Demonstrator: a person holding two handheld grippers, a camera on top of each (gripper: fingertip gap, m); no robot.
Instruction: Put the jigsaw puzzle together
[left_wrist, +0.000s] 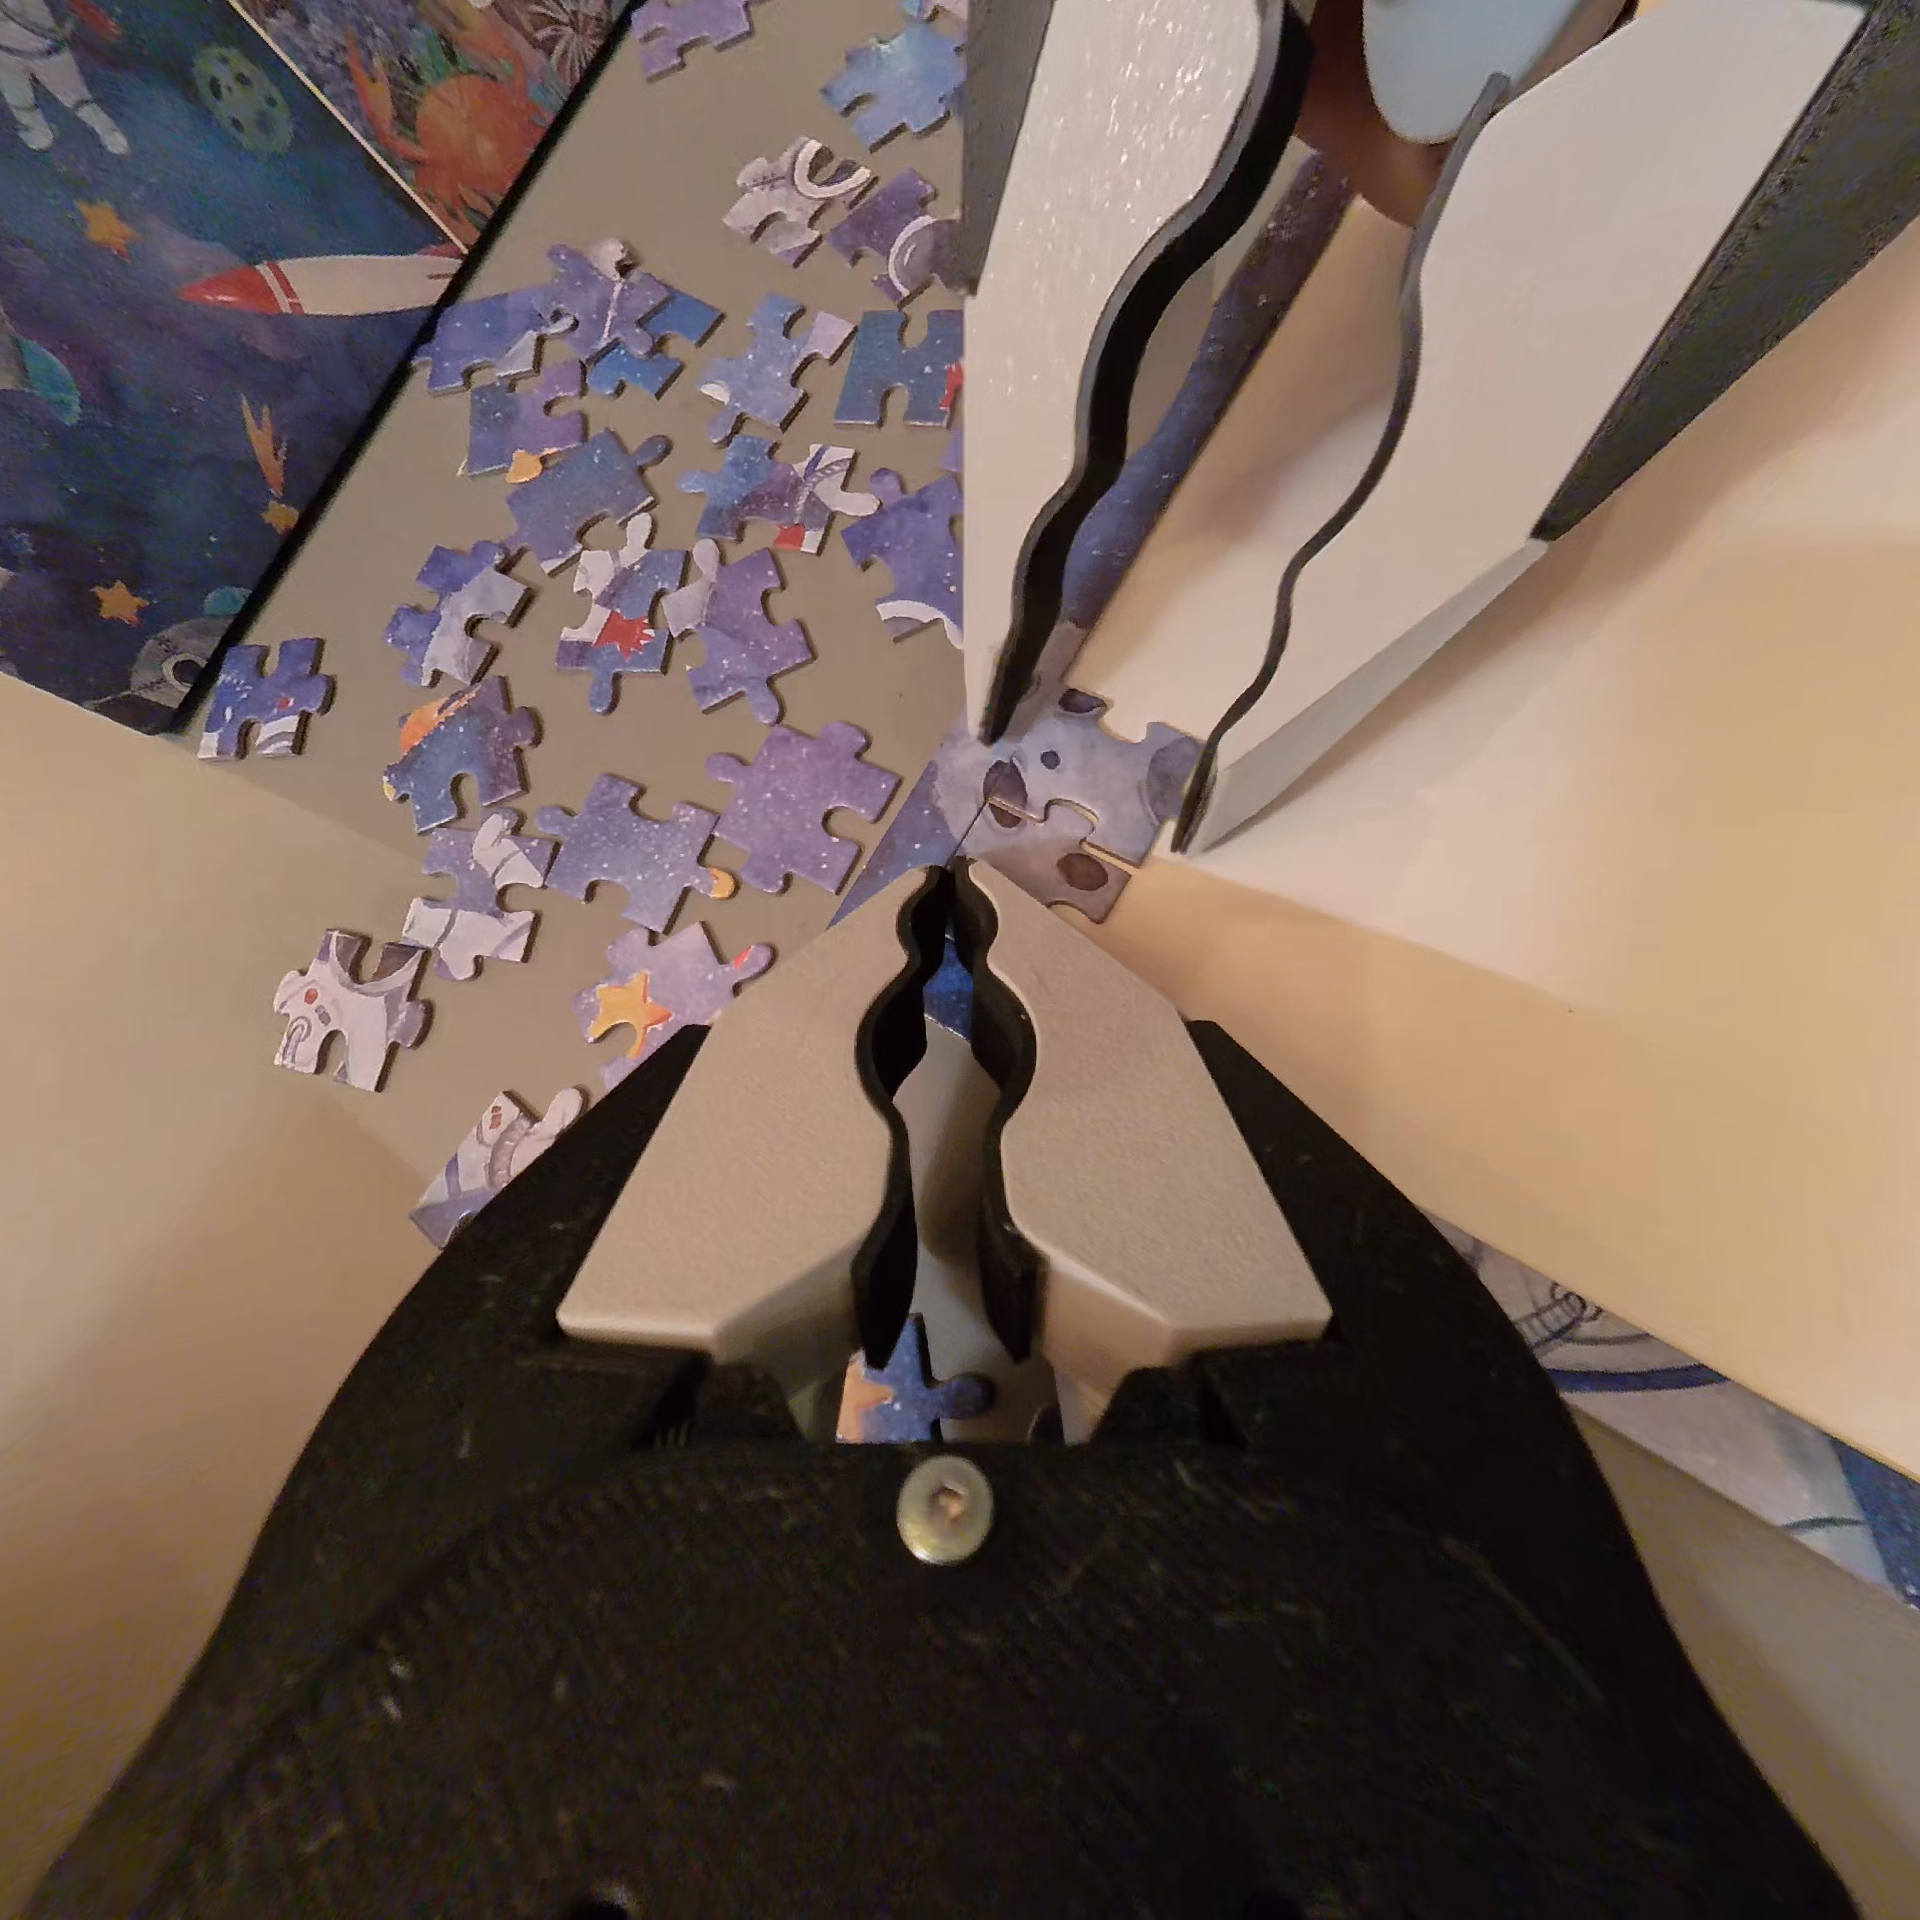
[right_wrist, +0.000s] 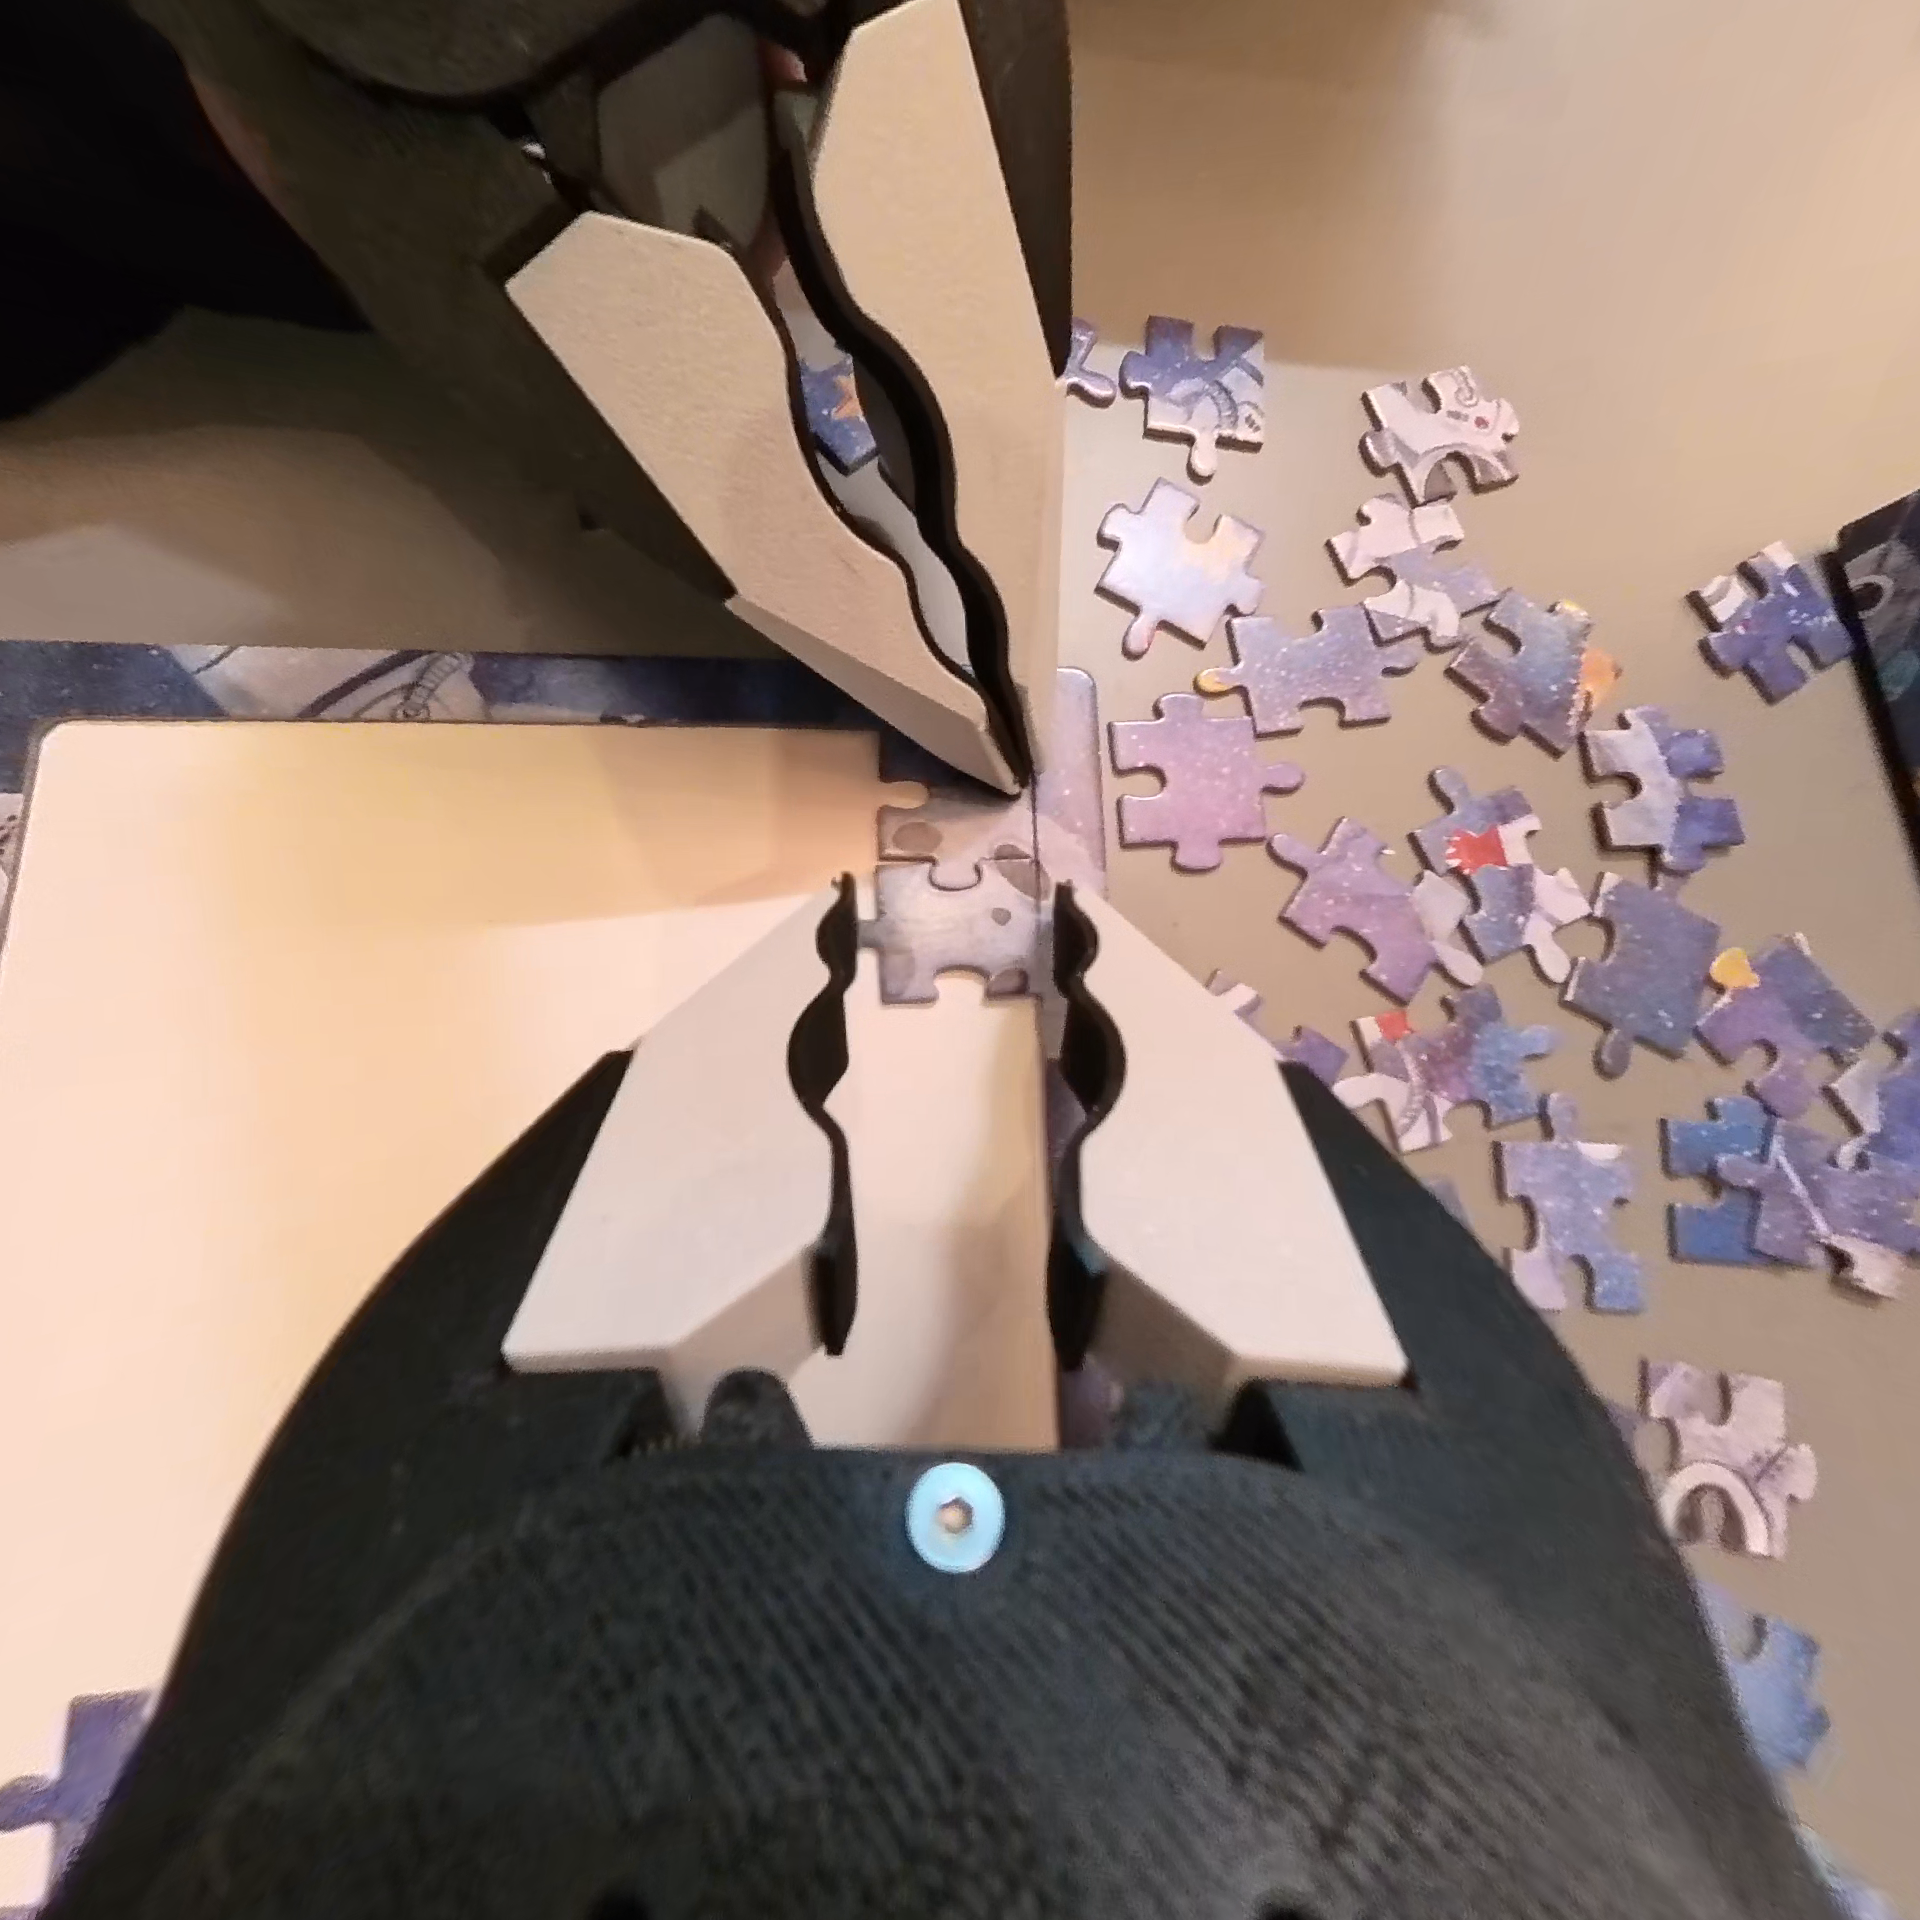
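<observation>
The puzzle tray has a cream base (right_wrist: 416, 987) and a purple picture border (right_wrist: 416, 675); it also shows in the left wrist view (left_wrist: 1558, 935). Two grey moon pieces (right_wrist: 956, 935) sit joined in its corner, also seen in the left wrist view (left_wrist: 1081, 769). My right gripper (right_wrist: 956, 899) is open, pointing down, with a fingertip close on either side of the nearer piece; it comes in from the top of the left wrist view (left_wrist: 1091, 779). My left gripper (left_wrist: 951, 878) is shut and empty, its tips at the tray corner beside the pieces (right_wrist: 1010, 784).
Several loose blue and purple pieces (left_wrist: 623, 623) lie scattered on the grey-olive table (left_wrist: 343, 582) beside the tray, also in the right wrist view (right_wrist: 1455, 935). A box with a space picture (left_wrist: 156, 364) lies at the table's far side, its dark edge (right_wrist: 1881, 623) at the right. The tips of both grippers are at nearly the same place.
</observation>
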